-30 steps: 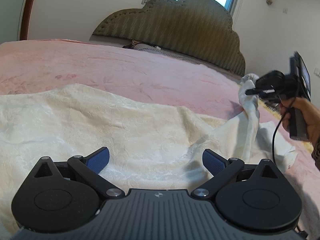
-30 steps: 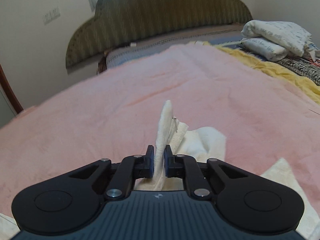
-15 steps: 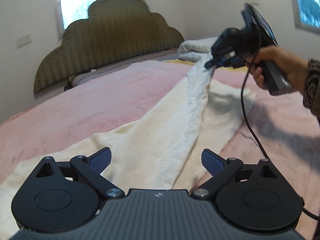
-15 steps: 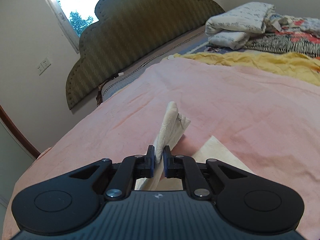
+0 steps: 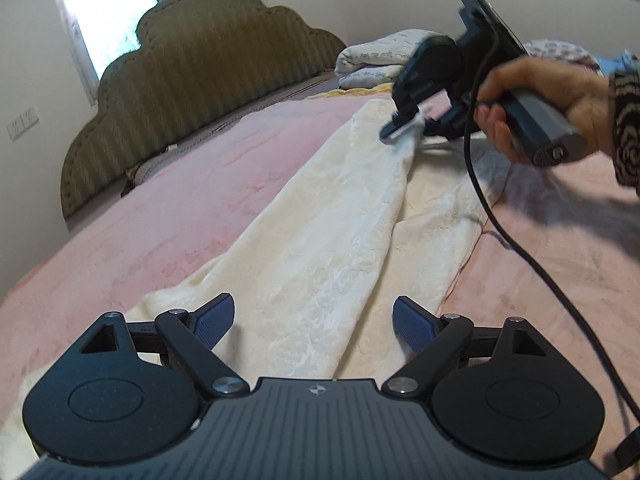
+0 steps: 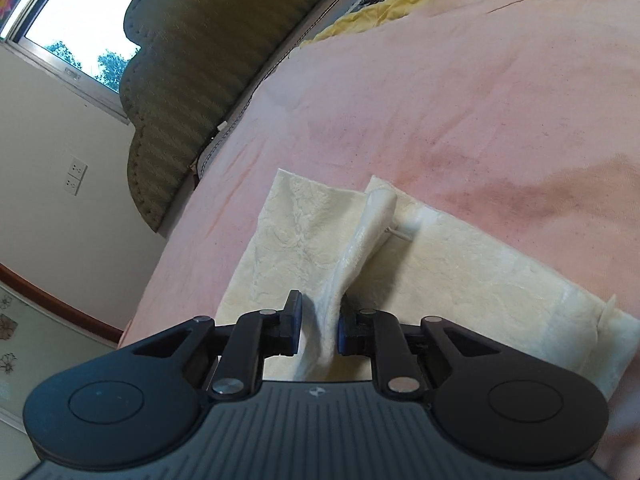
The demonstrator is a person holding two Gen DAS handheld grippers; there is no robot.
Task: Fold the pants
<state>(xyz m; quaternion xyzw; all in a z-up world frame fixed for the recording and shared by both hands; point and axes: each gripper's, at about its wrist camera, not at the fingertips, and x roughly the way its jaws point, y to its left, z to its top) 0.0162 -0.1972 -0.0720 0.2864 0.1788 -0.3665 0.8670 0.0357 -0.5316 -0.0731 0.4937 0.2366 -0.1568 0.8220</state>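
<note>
Cream patterned pants (image 5: 340,240) lie lengthwise on the pink bedspread (image 5: 180,200). My left gripper (image 5: 314,320) is open, low over the near end of the pants, and holds nothing. My right gripper (image 5: 400,126) is at the far end, low over the cloth. In the right wrist view the right gripper (image 6: 318,332) has its jaws a small way apart with a fold of the pants (image 6: 352,256) standing between them, the pads barely on it. The leg ends lie flat on the bed beyond it.
A green padded headboard (image 5: 192,80) stands at the back. Folded white bedding (image 5: 372,60) and a yellow blanket (image 6: 400,8) lie at the bed's far right. The right gripper's black cable (image 5: 500,220) hangs over the pants and the bedspread.
My right gripper has lowered the pants end toward the bed and its jaws have parted slightly. The left gripper has stayed open over the near end.
</note>
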